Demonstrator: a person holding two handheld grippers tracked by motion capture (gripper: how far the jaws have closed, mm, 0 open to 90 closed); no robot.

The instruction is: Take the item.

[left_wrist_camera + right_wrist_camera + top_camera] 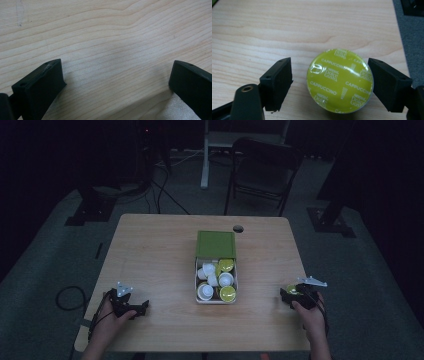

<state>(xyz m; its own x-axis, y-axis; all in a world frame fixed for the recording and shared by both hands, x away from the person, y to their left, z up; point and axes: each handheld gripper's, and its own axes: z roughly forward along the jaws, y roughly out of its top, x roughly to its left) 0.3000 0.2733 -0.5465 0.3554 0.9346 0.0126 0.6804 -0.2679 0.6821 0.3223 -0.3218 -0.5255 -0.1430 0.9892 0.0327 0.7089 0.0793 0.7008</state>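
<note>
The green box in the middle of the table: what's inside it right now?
The green box holds a jumble of coffee capsules, some white cup-side up, some showing yellow-green foil lids. Its lid covers the rear half, and anything beneath the top capsules is hidden.

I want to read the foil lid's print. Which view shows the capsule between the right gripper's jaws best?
The right gripper view: the capsule faces up between the open jaws of the right gripper, its Cappuccino print legible. The high view gives a small yellow-green spot at that gripper; the left gripper view looks at table.

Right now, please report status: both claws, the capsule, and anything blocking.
Left claw open over bare table. Right claw open around yellow capsule; one side looks touching, gap on the other. Green box mid-table, nothing blocking.
</note>
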